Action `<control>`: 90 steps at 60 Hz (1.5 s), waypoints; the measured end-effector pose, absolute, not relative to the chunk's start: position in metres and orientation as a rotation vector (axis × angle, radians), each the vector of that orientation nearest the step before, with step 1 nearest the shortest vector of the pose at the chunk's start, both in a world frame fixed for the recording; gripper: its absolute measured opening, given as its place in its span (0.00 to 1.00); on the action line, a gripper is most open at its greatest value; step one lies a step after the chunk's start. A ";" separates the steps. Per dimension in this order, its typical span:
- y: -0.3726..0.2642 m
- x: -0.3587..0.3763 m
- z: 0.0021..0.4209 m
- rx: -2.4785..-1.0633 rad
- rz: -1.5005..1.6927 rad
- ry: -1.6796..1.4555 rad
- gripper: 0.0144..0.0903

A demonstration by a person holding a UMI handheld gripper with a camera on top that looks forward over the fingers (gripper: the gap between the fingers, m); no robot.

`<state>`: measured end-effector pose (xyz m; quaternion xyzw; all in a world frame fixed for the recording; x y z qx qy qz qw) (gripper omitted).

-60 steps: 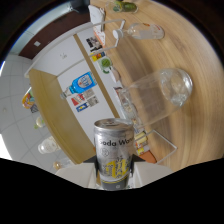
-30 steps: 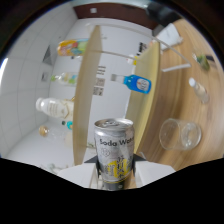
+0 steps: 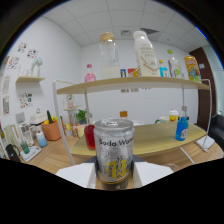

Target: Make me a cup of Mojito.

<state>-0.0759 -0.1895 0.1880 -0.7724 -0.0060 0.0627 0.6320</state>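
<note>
Between your gripper [image 3: 114, 176] fingers, one upright soda water can [image 3: 114, 155] is clamped; its base is hidden. Beyond it stands one two-tier wooden shelf [image 3: 131, 85] bearing two tall bottles on top, one clear [image 3: 109, 56], one white [image 3: 143, 55]. One blue bottle [image 3: 182, 128] stands far right. Smaller top-shelf items are hard to make out.

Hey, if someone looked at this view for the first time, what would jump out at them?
First, the soda water can, upright and held between the fingers of the gripper, filling the near middle of the view. Beyond it stands a two-tier wooden shelf, with a tall clear bottle and a white bottle on top. A blue bottle stands on the lower tier.
</note>
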 end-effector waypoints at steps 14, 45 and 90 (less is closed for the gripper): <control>-0.183 -0.086 0.106 -1.883 0.133 -0.053 0.48; -0.193 -0.095 0.064 -1.909 0.112 -0.108 0.51; -0.318 -0.095 0.138 -2.058 0.049 -0.020 0.94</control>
